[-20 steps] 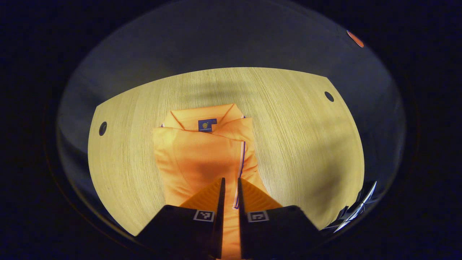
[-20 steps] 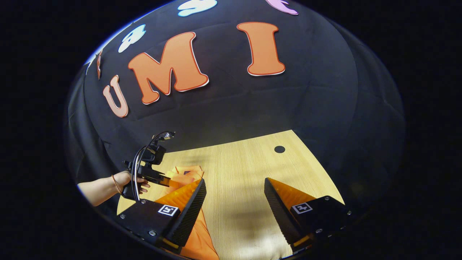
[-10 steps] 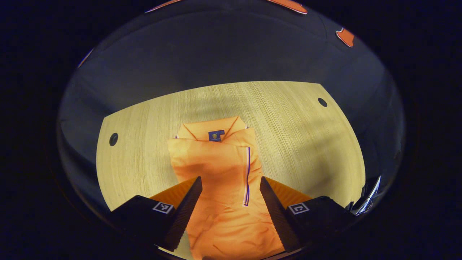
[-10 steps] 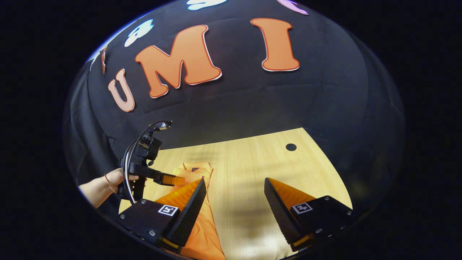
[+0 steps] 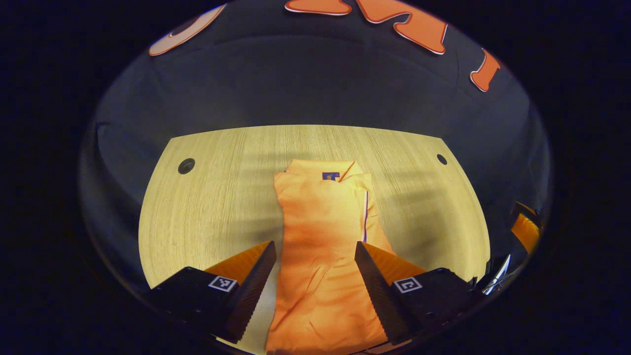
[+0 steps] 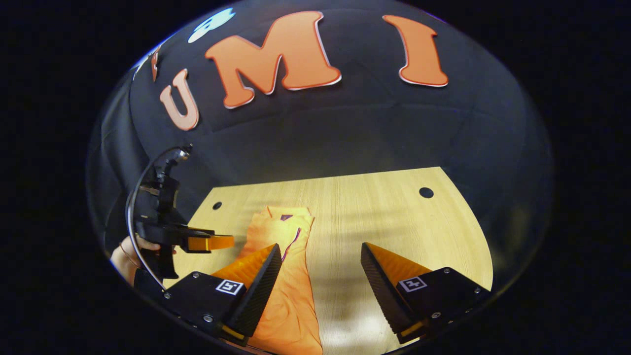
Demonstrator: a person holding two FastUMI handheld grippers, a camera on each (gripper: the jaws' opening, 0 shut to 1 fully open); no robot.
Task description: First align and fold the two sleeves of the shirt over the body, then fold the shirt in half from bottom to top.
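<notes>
The orange shirt [image 5: 325, 231] lies flat on the wooden table [image 5: 207, 197]. It is already a long, thin strip, with both sleeves laid over the body. A purple and white stripe [image 5: 365, 222] runs down one folded edge. So the sleeve step looks done, and I think the step in hand is the last one: folding the shirt in half from bottom to top.

The collar [image 5: 323, 170] points to the far edge of the table, near the black wall. The bottom hem reaches the near edge, close to the person.

The left gripper [image 5: 315, 268] has its two fingers spread wide apart and holds nothing. It hangs over the lower half of the shirt, with the cloth showing in the gap between the fingers. I cannot tell if the tips touch the cloth.

The right gripper [image 6: 320, 271] is spread wide too and holds nothing. It hangs above the table, just beside the shirt's striped edge. One finger is over the cloth and the other is over bare wood. In the right gripper view, the left gripper and the hand [image 6: 129, 249] holding it show near the table's left edge.

Next, each gripper should go down to a bottom corner of the hem and pinch it. Then both should lift together and carry the hem up to the collar, keeping the edges lined up.
</notes>
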